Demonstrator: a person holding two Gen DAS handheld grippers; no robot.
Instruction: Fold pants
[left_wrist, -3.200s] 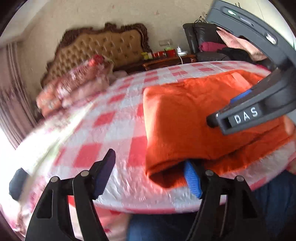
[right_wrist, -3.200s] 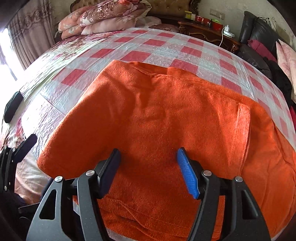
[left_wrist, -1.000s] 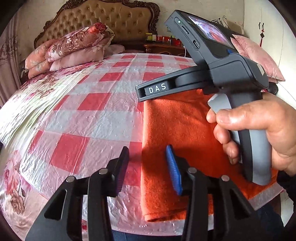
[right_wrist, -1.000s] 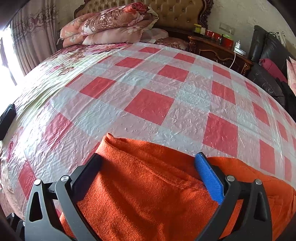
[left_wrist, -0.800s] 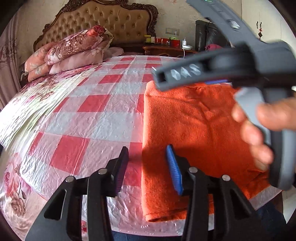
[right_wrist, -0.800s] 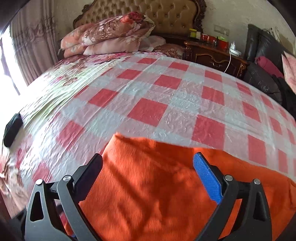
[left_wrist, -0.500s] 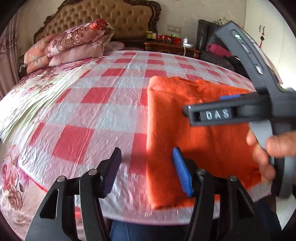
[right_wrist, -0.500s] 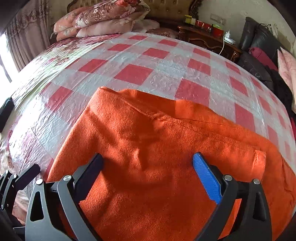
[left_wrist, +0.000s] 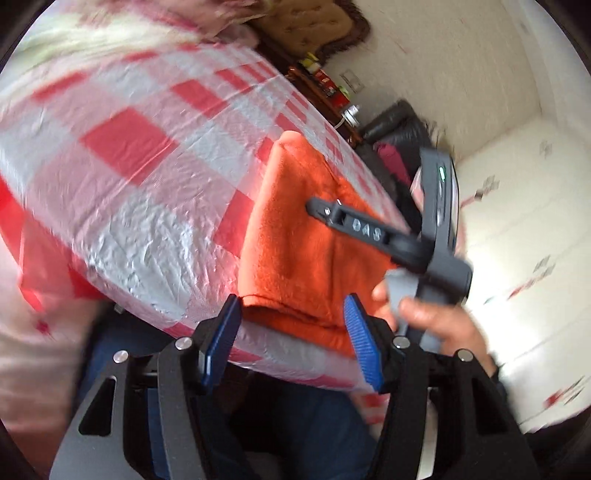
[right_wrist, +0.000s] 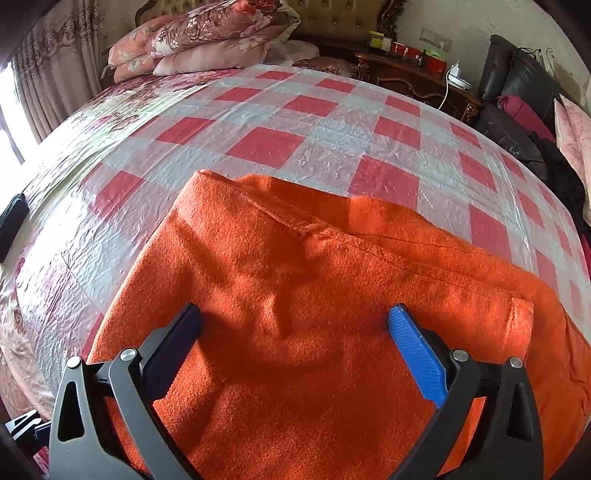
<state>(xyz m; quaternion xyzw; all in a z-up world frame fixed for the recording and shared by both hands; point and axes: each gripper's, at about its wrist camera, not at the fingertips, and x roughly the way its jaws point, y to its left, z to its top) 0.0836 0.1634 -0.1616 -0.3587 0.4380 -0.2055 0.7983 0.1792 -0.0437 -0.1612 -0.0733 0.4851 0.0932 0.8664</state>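
Between the right gripper's (right_wrist: 293, 330) wide-spread, empty fingers lie folded orange pants (right_wrist: 314, 314); left gripper (left_wrist: 291, 325) gapes empty beside their edge.

Bed cover (right_wrist: 266, 146): lying spread over the bed, showing red and pale checks under a crinkled shiny film.
Floral sheet (right_wrist: 110, 122): showing along the cover's left side.
Pillows (right_wrist: 207, 33): sitting stacked at the head of the bed, pink with a flower print.
Headboard (right_wrist: 332, 14): standing behind the pillows, tufted and tan with a dark carved frame.
Nightstand (right_wrist: 417, 79): standing right of the headboard, dark wood, carrying small red containers and a white plug with a cord.
Black chair (right_wrist: 517, 92): standing right of the nightstand, holding a dark red cushion.
Curtain (right_wrist: 55, 74): hanging at the far left beside a bright window.
Wall (left_wrist: 461, 74): showing pale and blurred.
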